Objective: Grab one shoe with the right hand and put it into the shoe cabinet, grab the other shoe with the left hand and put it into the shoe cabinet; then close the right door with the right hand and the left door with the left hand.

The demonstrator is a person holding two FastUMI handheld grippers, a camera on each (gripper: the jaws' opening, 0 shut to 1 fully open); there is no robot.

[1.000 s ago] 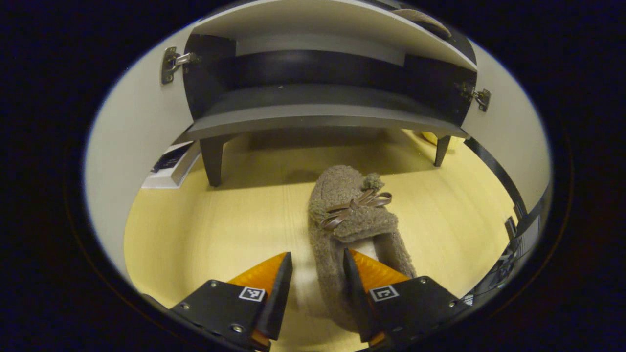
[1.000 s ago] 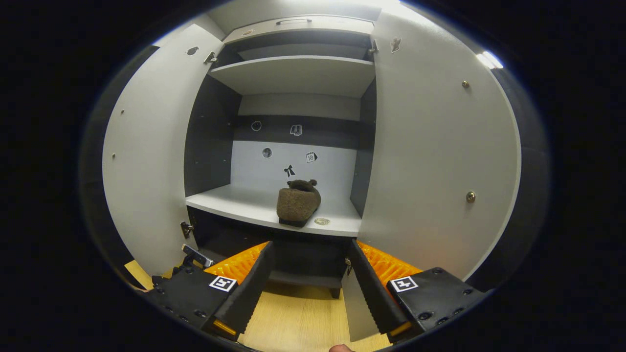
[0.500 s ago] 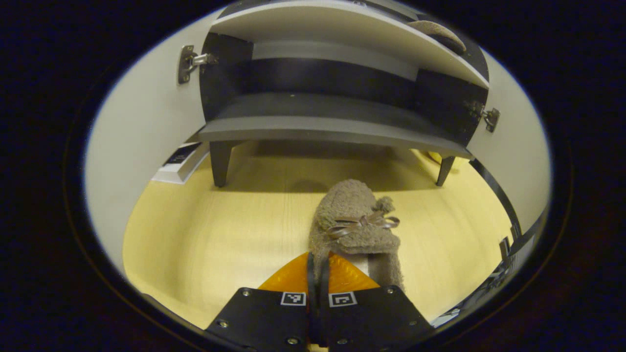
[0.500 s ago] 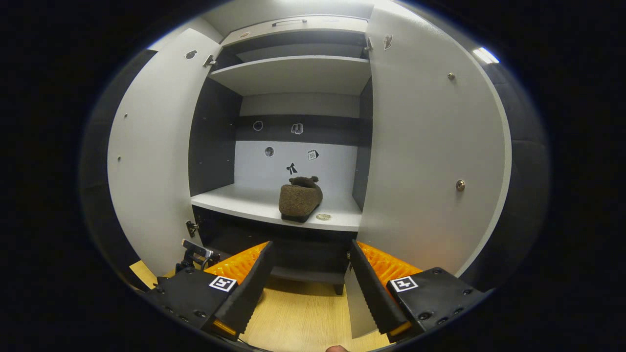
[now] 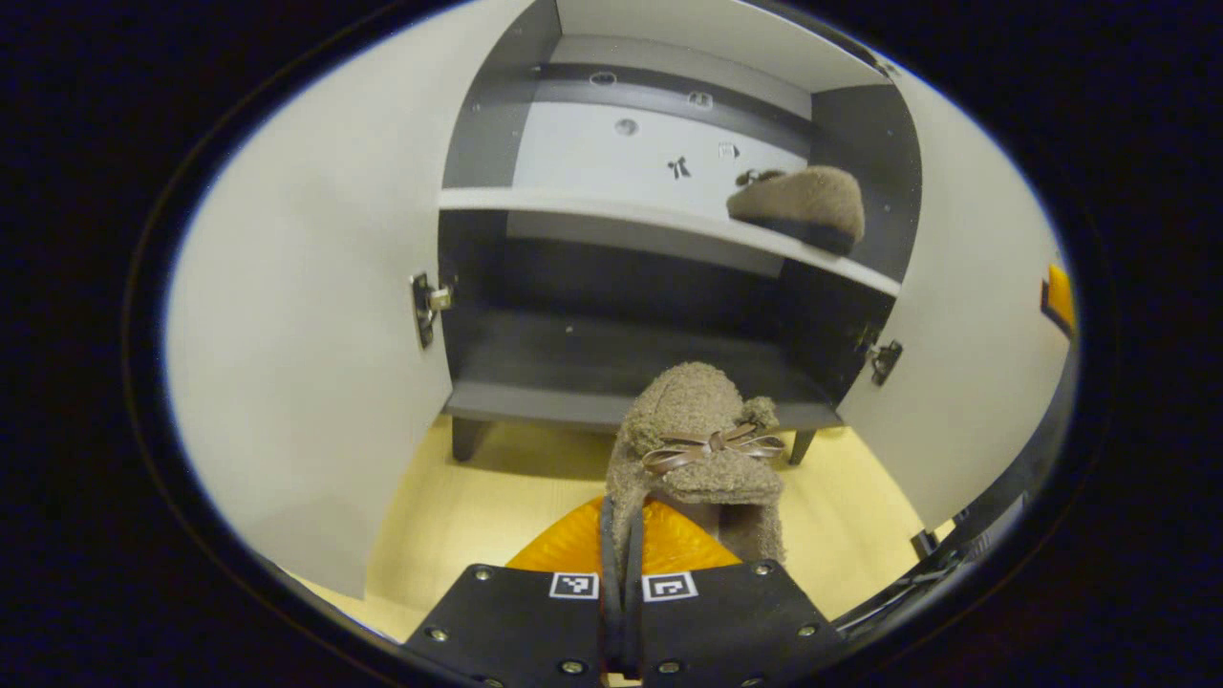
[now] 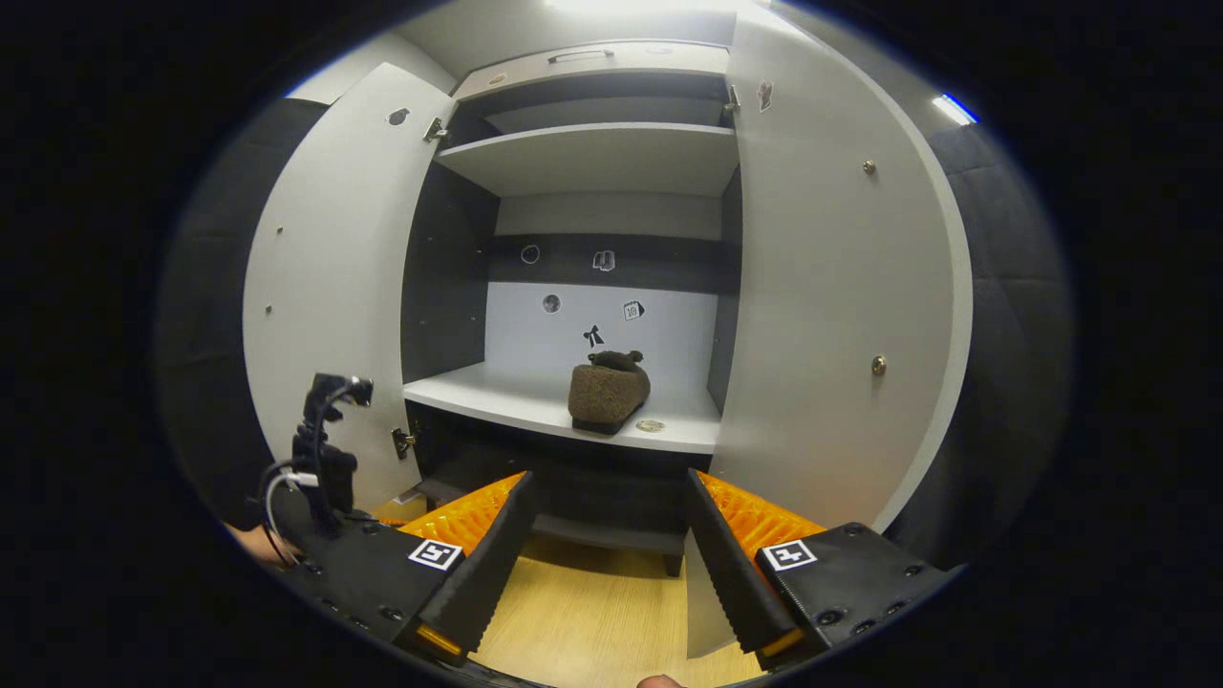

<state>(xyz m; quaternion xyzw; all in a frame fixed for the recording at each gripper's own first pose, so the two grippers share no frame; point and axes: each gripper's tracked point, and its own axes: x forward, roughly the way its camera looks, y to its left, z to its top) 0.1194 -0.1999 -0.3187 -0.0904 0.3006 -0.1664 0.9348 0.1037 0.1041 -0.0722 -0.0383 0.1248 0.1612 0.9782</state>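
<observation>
My left gripper (image 5: 622, 535) has its jaws clamped on the side wall of a shoe (image 5: 696, 449) near the heel, toe pointing away toward the cabinet (image 5: 621, 392). The shoe is fuzzy brown with a bow on top. It looks lifted off the floor (image 5: 459, 516) (contact underneath is hidden by the jaws, so I can't be sure). It sits in front of the cabinet's dark bottom shelf, outside the cabinet.

The other shoe (image 6: 608, 392) is inside the cabinet on the white middle shelf (image 6: 497, 397), right of centre, sole down; a small round thing (image 6: 650, 425) lies just beside it near the shelf edge. In the left gripper view the same shoe (image 5: 799, 205) is at the right end of that shelf.

My right gripper (image 6: 608, 545) has its jaws wide open and holds nothing; it faces the cabinet front from a little way back, above the floor.

Both doors stand open: left door (image 6: 330, 287) swung out, right door (image 6: 831, 315) likewise, with a small knob (image 6: 878, 365) on it. Small stickers (image 6: 592, 335) on the back panel.

In the right gripper view, the rear of my other gripper with its cables (image 6: 320, 459) is low at the left, by the left door.
</observation>
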